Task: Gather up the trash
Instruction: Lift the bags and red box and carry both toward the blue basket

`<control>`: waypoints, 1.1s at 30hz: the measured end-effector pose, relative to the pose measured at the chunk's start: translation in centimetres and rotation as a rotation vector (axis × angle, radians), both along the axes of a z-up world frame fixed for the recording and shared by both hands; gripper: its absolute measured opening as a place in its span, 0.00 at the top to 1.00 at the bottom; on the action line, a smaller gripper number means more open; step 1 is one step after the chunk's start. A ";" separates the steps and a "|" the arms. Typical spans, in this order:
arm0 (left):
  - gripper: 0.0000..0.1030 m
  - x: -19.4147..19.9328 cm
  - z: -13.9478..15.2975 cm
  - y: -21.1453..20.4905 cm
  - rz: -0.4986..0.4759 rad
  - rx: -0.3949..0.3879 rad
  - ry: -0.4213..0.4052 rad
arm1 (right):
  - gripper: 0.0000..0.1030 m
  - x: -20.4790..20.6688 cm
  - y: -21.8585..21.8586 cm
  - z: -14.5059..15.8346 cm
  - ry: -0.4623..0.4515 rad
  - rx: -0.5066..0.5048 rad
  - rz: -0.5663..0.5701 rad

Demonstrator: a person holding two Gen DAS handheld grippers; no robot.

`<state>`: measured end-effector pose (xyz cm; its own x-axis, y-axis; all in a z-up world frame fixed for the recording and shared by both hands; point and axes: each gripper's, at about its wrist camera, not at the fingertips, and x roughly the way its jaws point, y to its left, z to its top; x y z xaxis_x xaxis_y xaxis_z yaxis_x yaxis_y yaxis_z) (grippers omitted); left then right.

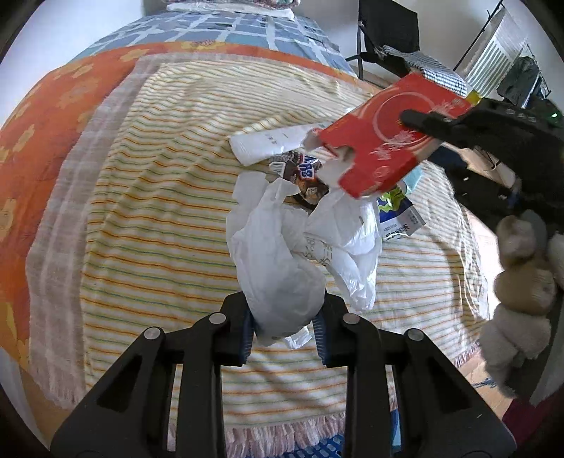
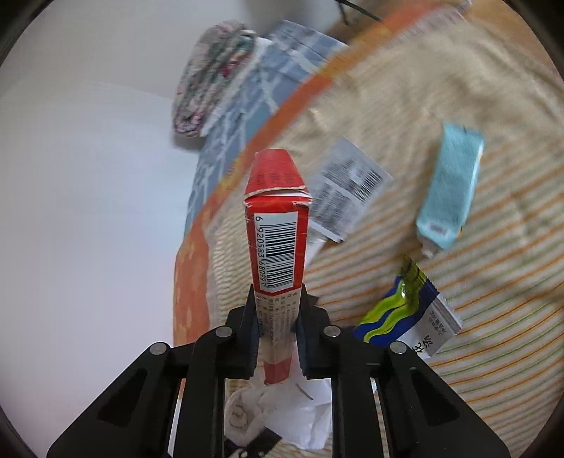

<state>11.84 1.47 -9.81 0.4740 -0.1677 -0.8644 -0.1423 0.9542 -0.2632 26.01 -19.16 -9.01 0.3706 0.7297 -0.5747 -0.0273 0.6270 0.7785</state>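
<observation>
My left gripper [image 1: 283,326] is shut on a white plastic bag [image 1: 282,267] that hangs open over the striped blanket [image 1: 148,218]. A Snickers wrapper [image 1: 303,172] shows at the bag's mouth. My right gripper [image 2: 276,317] is shut on a flat red carton [image 2: 276,225] with a barcode. In the left wrist view the red carton [image 1: 384,134] is held tilted just above the bag's mouth by the right gripper [image 1: 419,121]. A light blue box [image 2: 449,190], a blue-green wrapper [image 2: 405,310] and a grey printed packet [image 2: 347,183] lie on the blanket.
A white paper strip [image 1: 268,142] lies beyond the bag. A plush toy [image 1: 521,282] sits at the bed's right edge. A black chair [image 1: 387,31] and a drying rack [image 1: 493,53] stand behind the bed. A folded quilt [image 2: 211,77] lies at the bed's head.
</observation>
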 end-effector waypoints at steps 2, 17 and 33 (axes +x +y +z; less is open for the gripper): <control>0.74 -0.5 0.5 0.1 -0.005 0.003 -0.009 | 0.85 -0.6 0.2 1.6 -0.057 -0.043 0.028; 0.74 -4.3 4.6 0.7 -0.018 0.040 -0.092 | 0.85 -5.1 -0.8 8.6 -0.273 -0.216 0.099; 0.74 -9.8 8.3 0.6 -0.052 0.080 -0.155 | 0.85 -14.8 -2.6 9.9 -0.385 -0.334 0.238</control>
<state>2.04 2.05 -1.51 0.5955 -0.1288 -0.7930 -0.0559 0.9780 -0.2008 11.25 -21.79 0.85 0.4464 0.6208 -0.6445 -0.4415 0.7793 0.4447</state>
